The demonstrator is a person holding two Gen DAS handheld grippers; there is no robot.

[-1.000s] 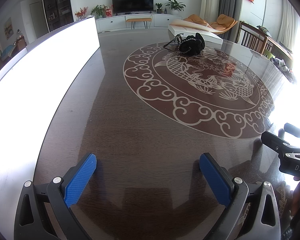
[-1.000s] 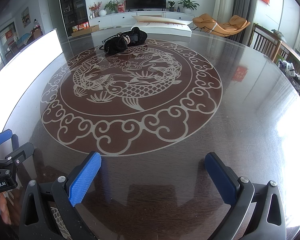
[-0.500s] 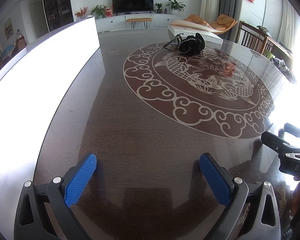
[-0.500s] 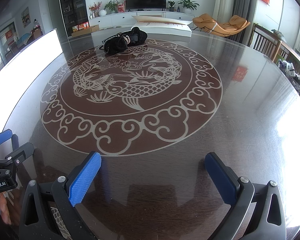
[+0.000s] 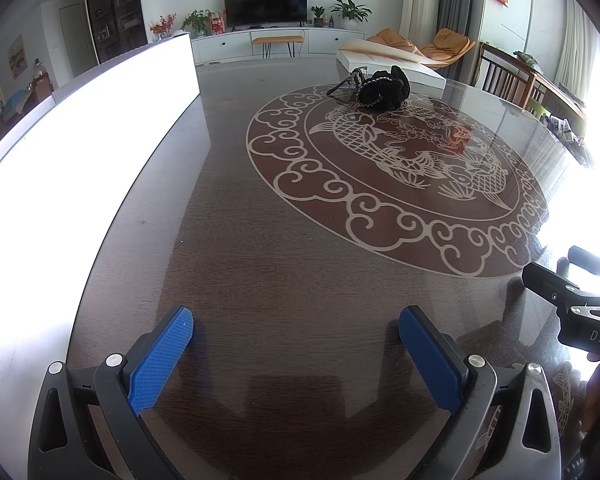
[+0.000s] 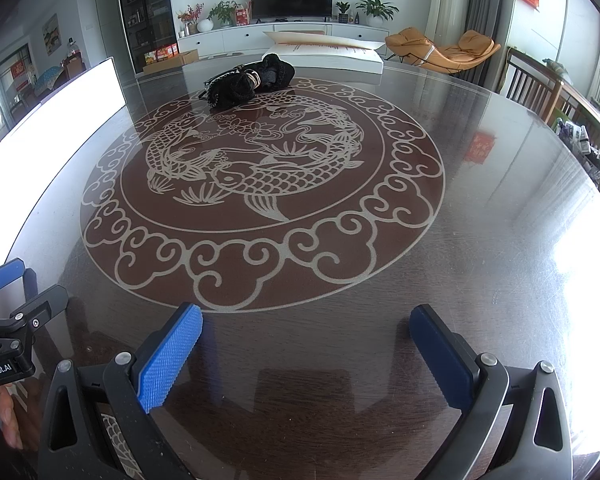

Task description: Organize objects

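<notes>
both idle: my left gripper [image 5: 296, 354] and right gripper [image 6: 306, 354] are spread wide with nothing between them, low over the near side of the dark table [image 6: 500, 208]. the only thing to sort is the black tangled pile [image 6: 248, 84] at the far rim of the koi medallion [image 6: 260, 184], next to a white box [image 6: 324, 54], well apart from me. risks: long reach, glossy top so the pile may slide when nudged; straps could snag and drag the whole clump; glare on the right hides the edge.

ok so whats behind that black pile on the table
A flat white box sits right behind the black pile on the table. The pile covers part of the box's near edge.
</notes>
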